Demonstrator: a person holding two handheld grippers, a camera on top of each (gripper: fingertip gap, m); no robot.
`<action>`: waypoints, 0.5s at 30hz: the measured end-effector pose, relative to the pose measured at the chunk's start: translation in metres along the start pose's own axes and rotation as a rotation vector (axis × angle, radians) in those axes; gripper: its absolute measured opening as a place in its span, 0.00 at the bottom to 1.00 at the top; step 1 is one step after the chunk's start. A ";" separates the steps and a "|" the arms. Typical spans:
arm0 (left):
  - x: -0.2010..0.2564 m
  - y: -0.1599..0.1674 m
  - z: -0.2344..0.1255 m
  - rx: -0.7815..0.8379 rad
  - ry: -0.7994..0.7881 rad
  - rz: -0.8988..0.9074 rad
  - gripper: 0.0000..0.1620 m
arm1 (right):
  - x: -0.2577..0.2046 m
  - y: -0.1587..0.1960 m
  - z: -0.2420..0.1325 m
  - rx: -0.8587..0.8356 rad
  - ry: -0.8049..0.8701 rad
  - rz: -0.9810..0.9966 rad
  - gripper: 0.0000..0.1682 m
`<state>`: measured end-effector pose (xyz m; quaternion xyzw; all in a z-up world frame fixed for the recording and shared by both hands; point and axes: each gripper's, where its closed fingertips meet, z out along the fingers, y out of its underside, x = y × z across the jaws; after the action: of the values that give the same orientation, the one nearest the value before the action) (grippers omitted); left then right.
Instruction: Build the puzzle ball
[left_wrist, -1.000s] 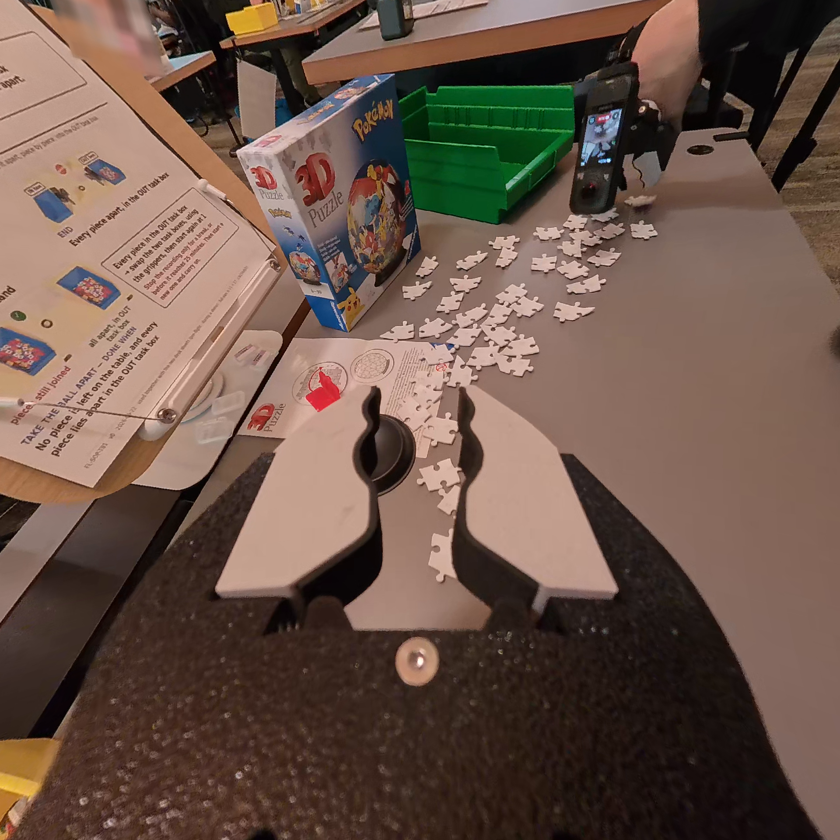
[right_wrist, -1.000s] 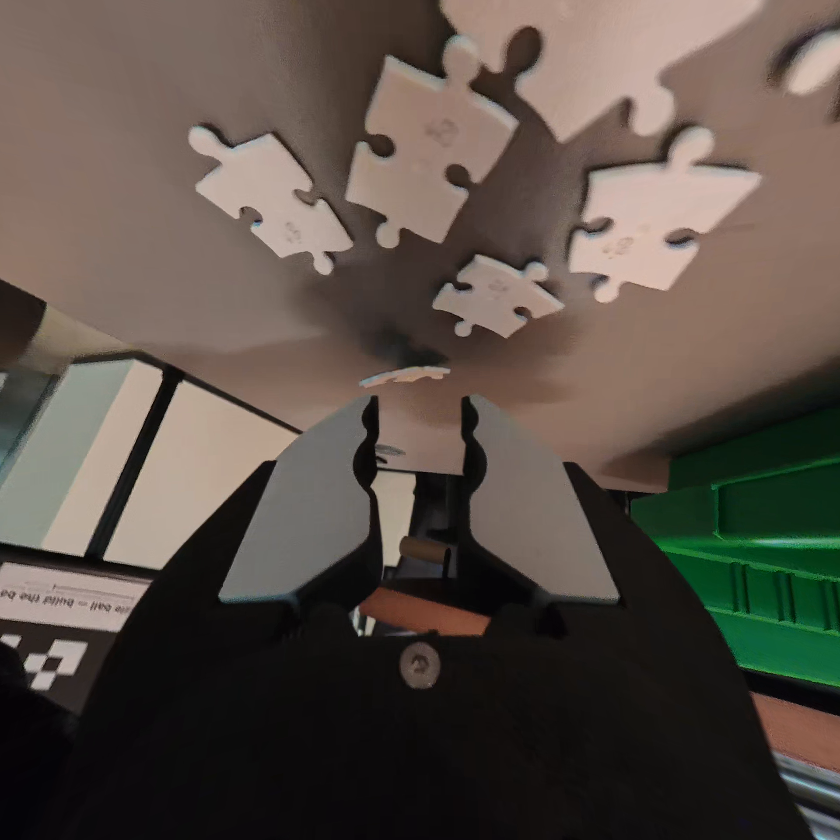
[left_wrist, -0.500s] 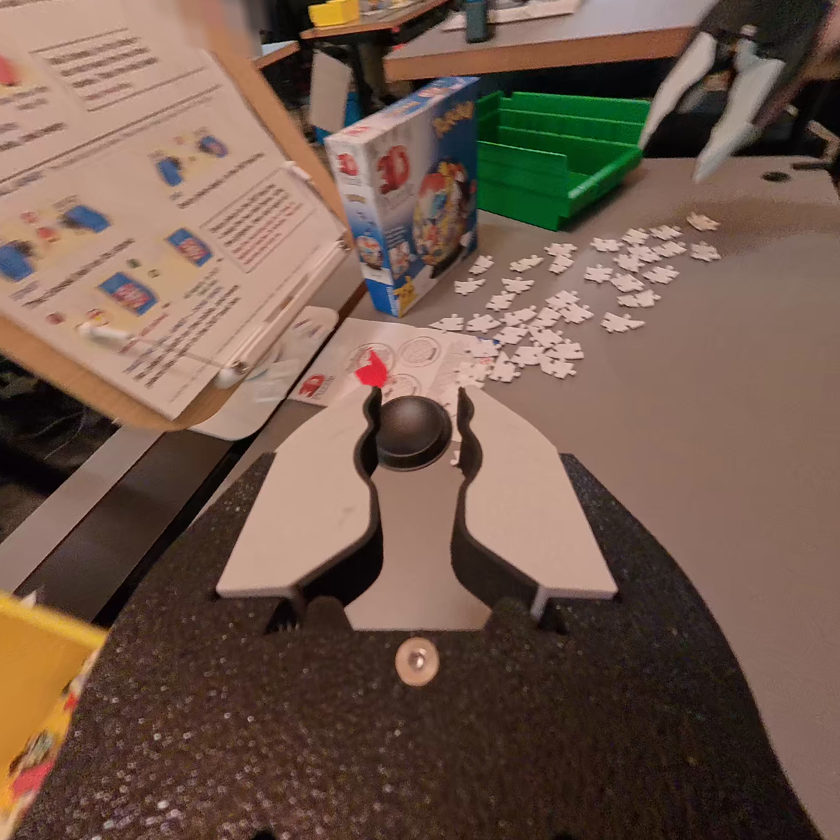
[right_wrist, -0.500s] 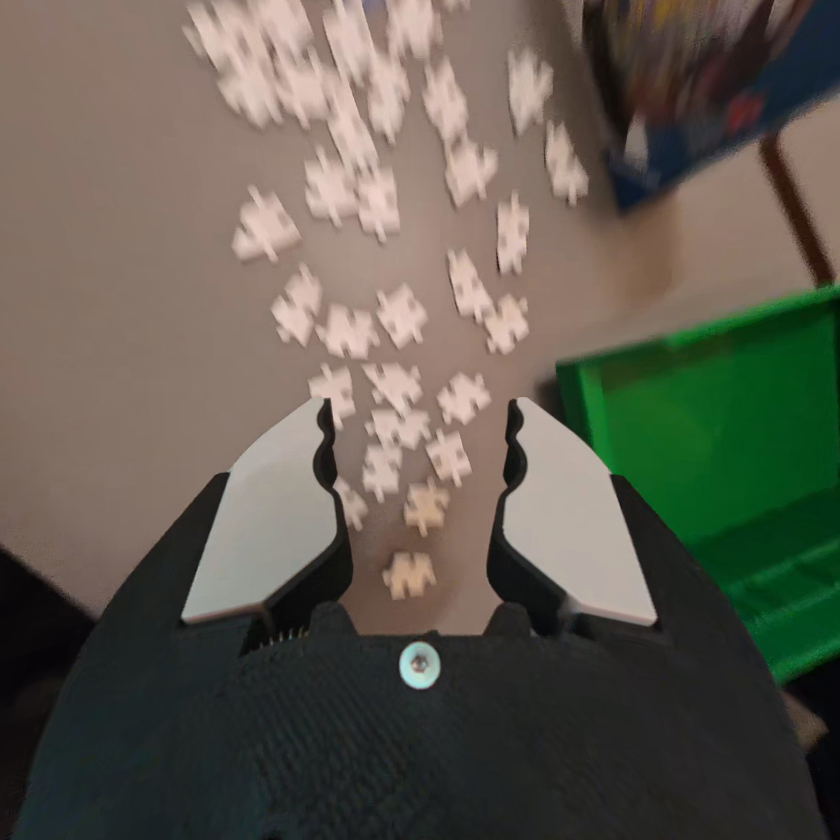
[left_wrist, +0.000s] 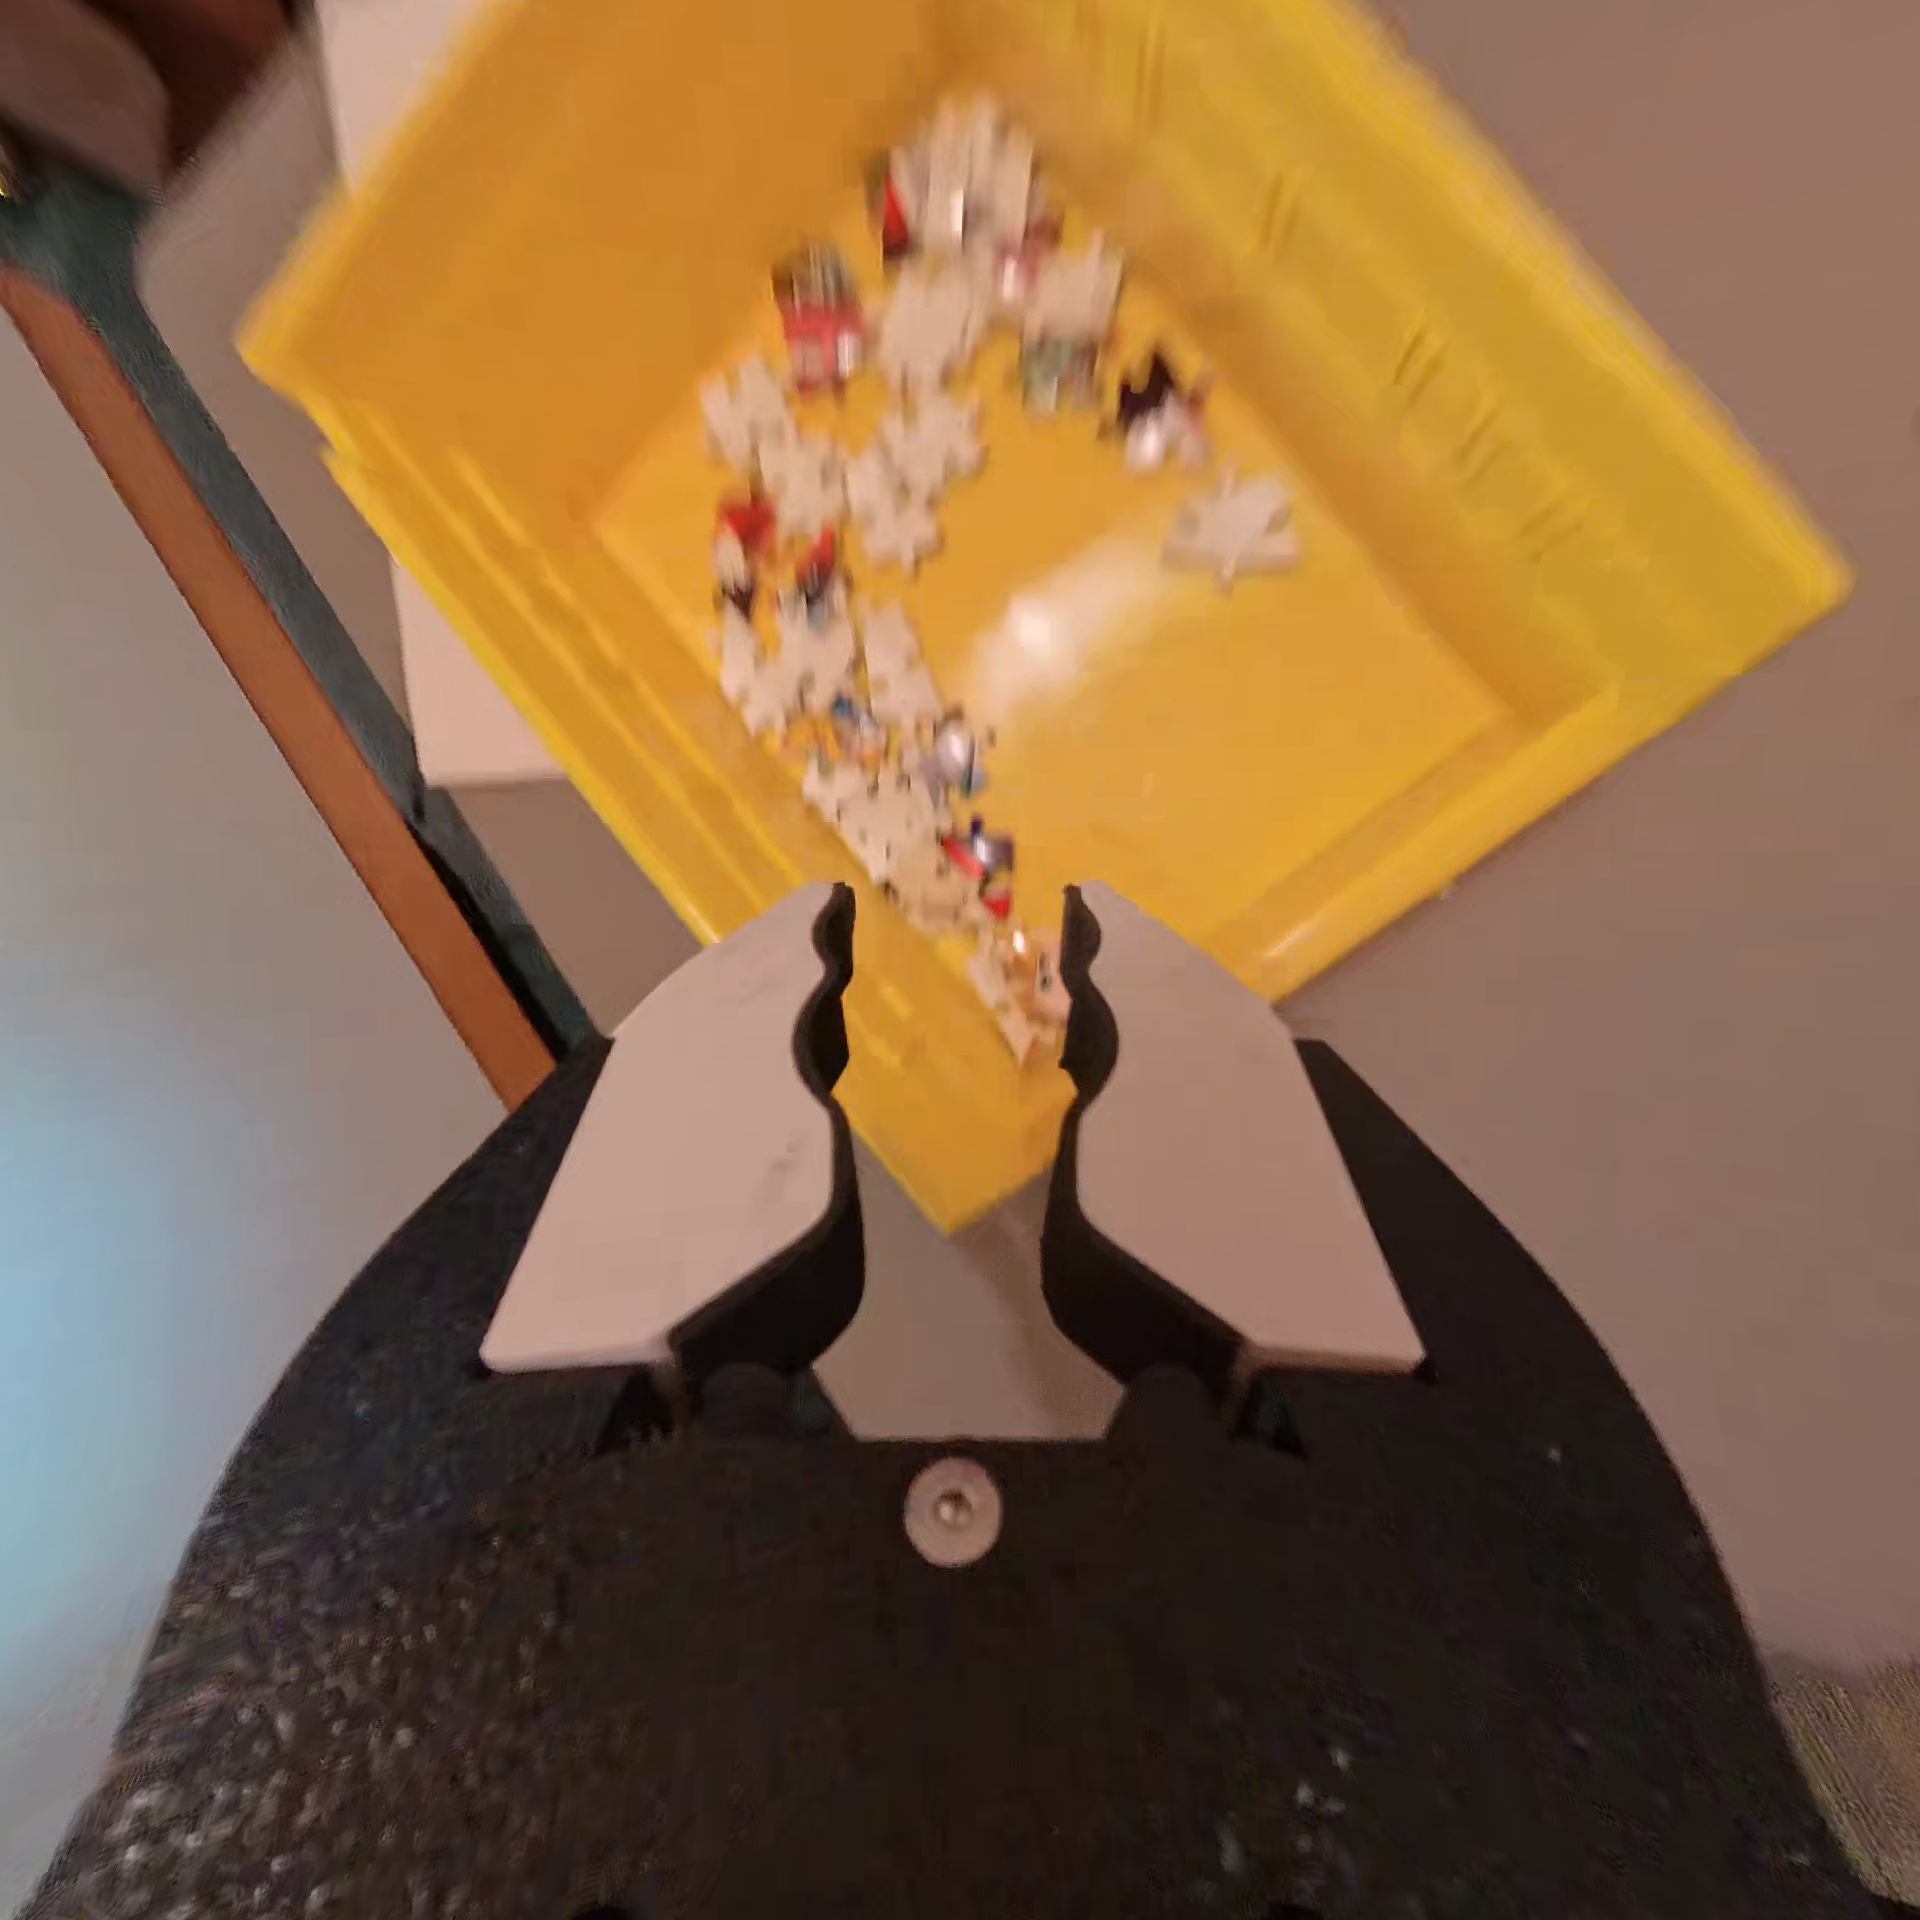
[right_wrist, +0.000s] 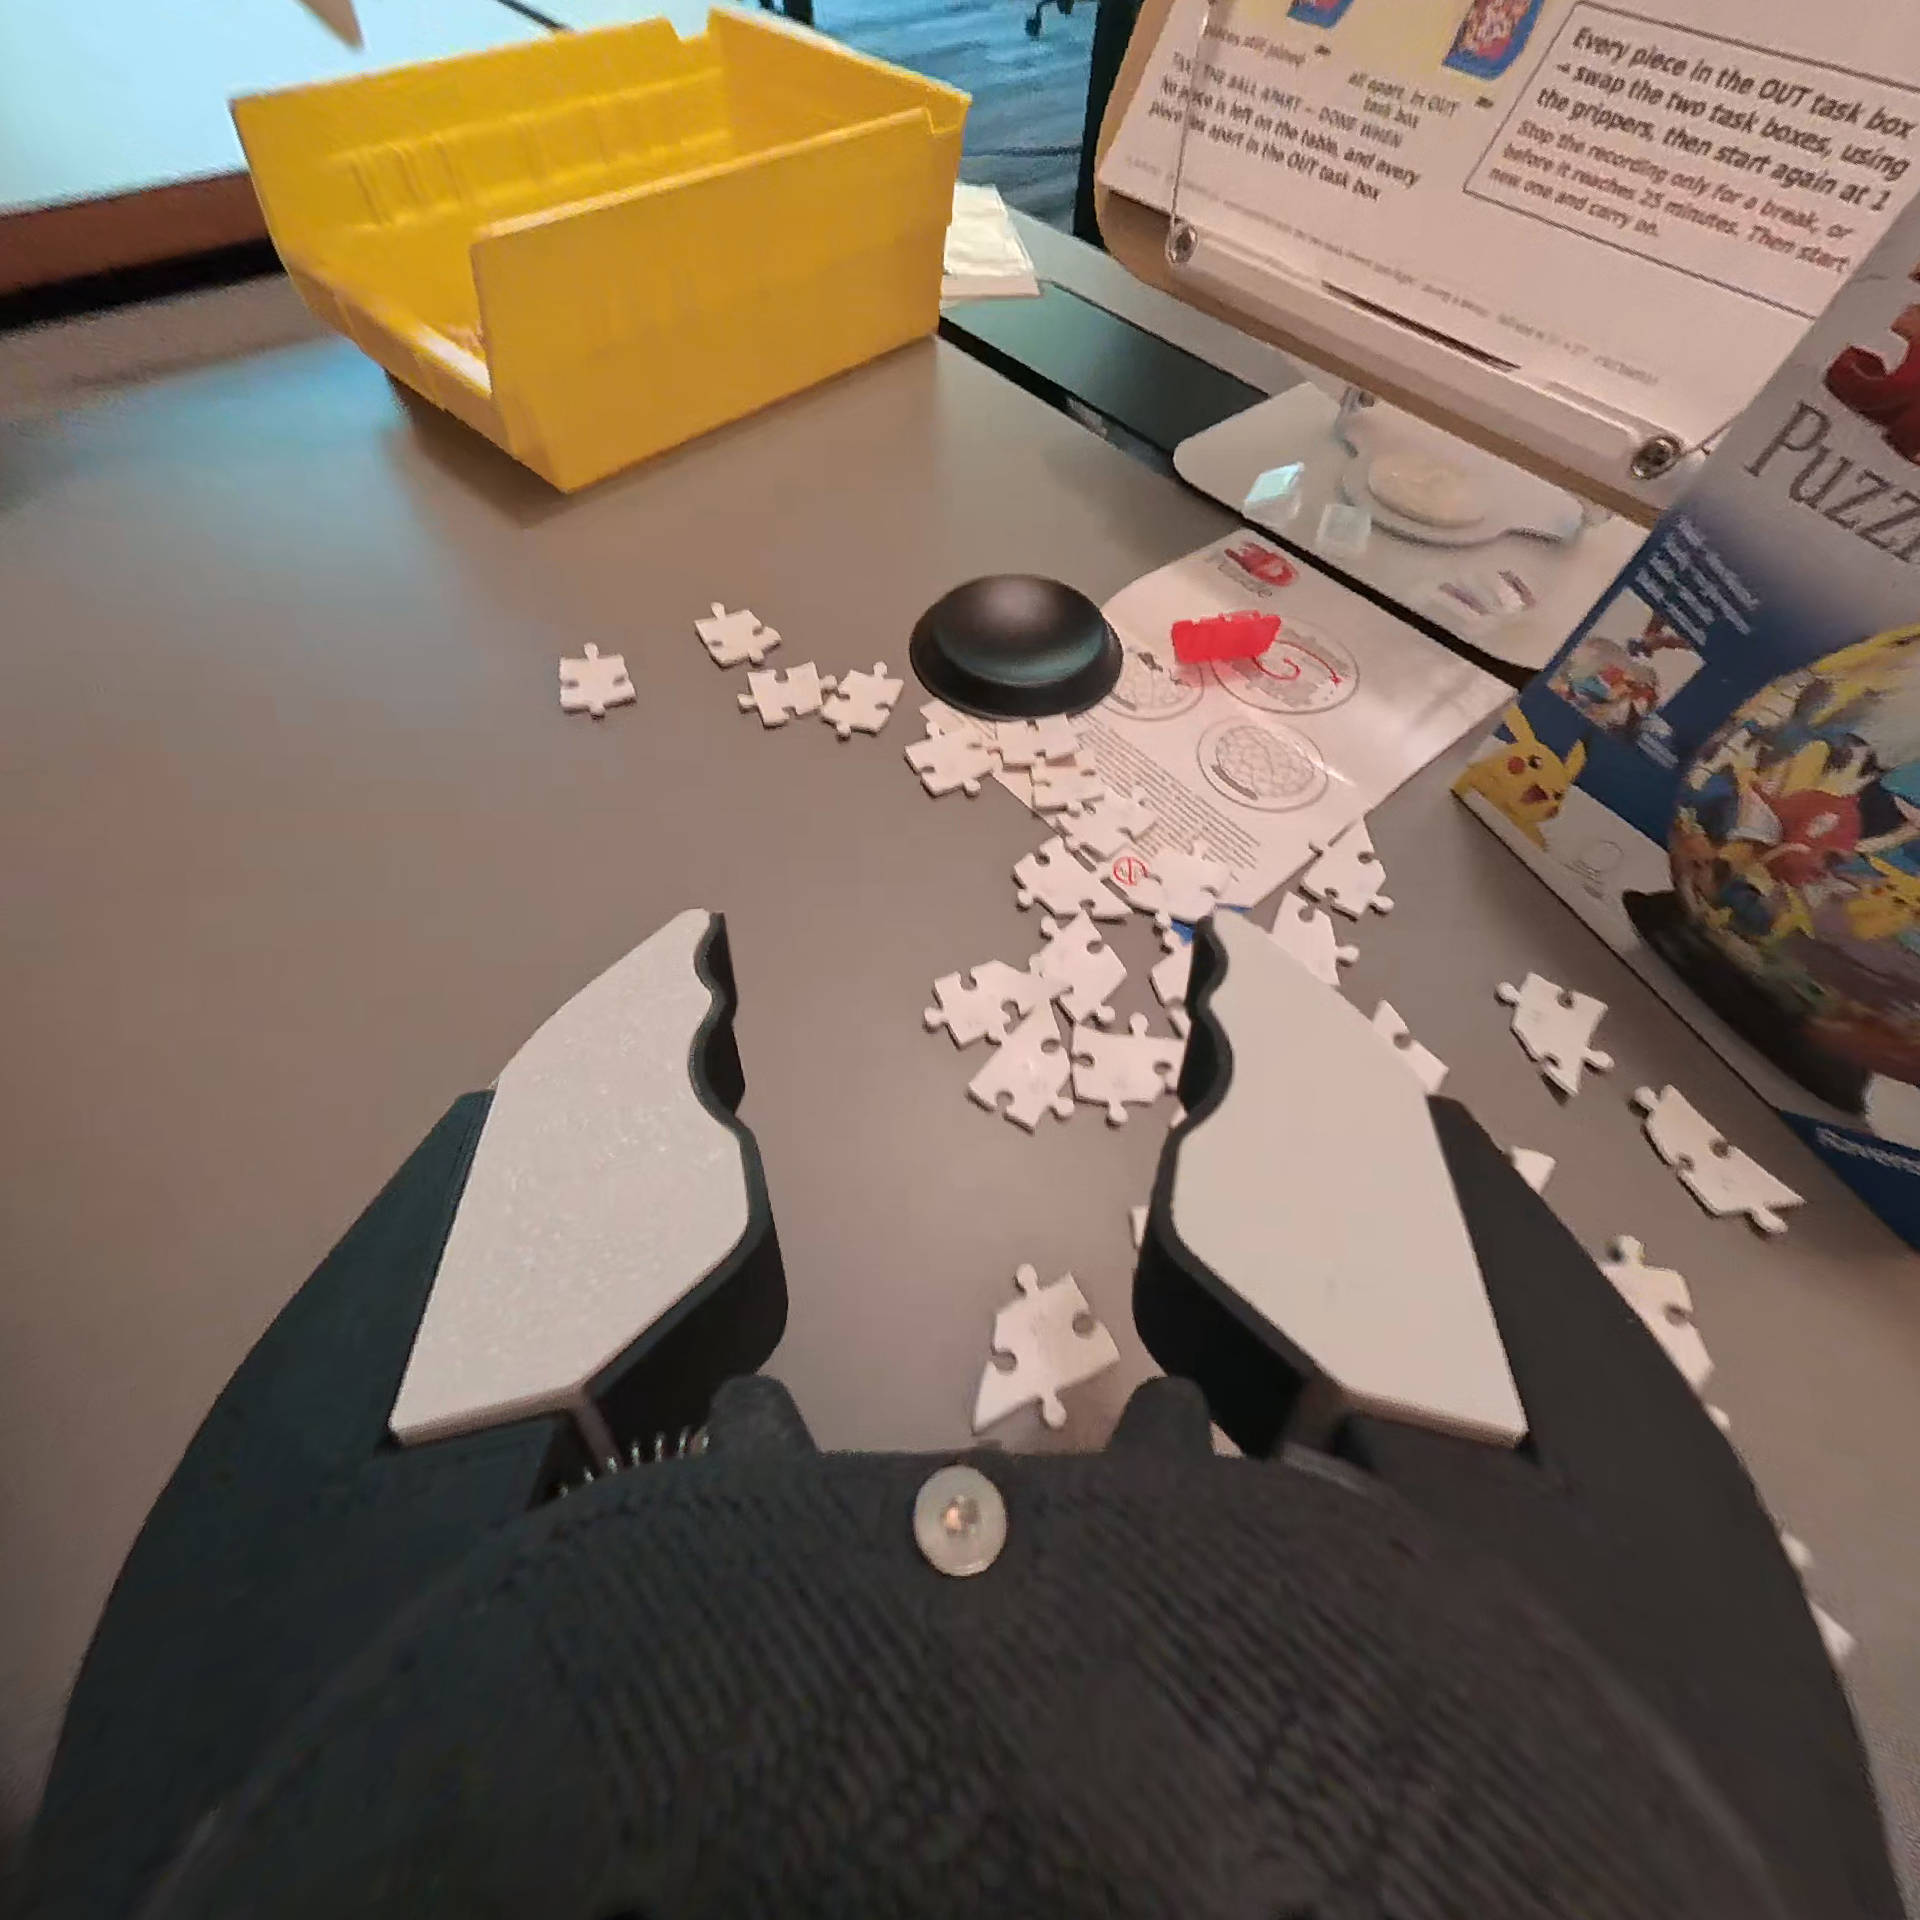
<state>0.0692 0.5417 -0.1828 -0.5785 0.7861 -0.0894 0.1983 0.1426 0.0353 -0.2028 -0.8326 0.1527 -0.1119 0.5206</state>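
Several white puzzle pieces (right_wrist: 1039, 1049) lie back side up, scattered on the grey table (right_wrist: 364, 831). A black dome stand (right_wrist: 1016, 646) sits beyond them, with a small red part (right_wrist: 1224, 636) on a leaflet (right_wrist: 1278, 769). My right gripper (right_wrist: 958, 935) is open wide and empty, low over the pieces; one piece (right_wrist: 1044, 1351) lies between its fingers near their base. My left gripper (left_wrist: 958, 904) is open and empty above a yellow bin (left_wrist: 1247, 779) and looks down on several loose pieces (left_wrist: 914, 468), white and coloured. That view is blurred.
The yellow bin (right_wrist: 707, 260) stands at the table's far left. The puzzle box (right_wrist: 1766, 831) stands at the right. An instruction board (right_wrist: 1507, 156) on a white base is behind the leaflet. A wooden table edge (left_wrist: 312, 675) runs left of the bin. The gap from one gripper's tips to the other's is roughly 50 centimetres.
My left gripper swung away from the stand and table pieces to look down into the yellow bin. My right gripper rose from the pieces, opened wider and turned toward the stand.
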 end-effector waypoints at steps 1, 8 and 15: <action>0.000 0.009 0.008 -0.078 -0.003 0.001 0.24 | -0.001 -0.003 0.003 0.014 -0.009 0.014 0.50; 0.024 0.030 0.052 -0.283 0.053 -0.112 0.26 | -0.011 -0.002 0.011 -0.009 -0.038 -0.024 0.51; 0.024 0.056 0.080 -0.552 -0.016 -0.264 0.31 | -0.012 0.001 0.007 0.019 -0.054 -0.010 0.51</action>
<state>0.0470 0.5438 -0.2812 -0.7083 0.6972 0.1072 0.0262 0.1333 0.0450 -0.2074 -0.8310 0.1337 -0.0934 0.5318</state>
